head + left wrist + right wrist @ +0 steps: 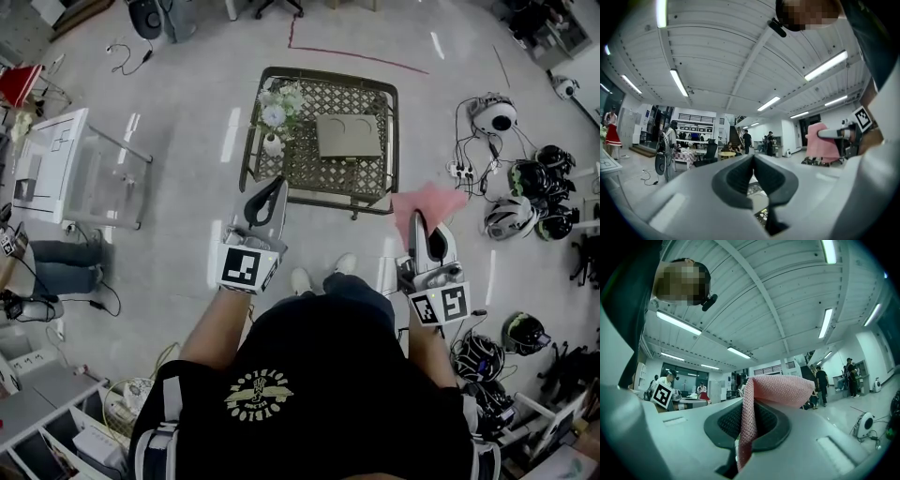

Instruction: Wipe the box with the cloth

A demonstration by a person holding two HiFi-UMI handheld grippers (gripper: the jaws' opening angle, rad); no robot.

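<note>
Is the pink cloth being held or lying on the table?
Held. The right gripper is shut on the pink cloth, which pokes up from between its jaws.

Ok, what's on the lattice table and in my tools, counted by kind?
Flat grey-brown box: 1
White vase of pale flowers: 1
Pink knitted cloth, held in the right tool: 1
Total: 3

1. The left hand-held gripper [753,165] is seen with its dark jaws closed together — nothing is held between them.
2. At the right, a pink cloth [819,146] is held up by the right hand-held gripper [825,134].
3. Ceiling lights [678,83] and distant people [747,140] are seen beyond.
</note>
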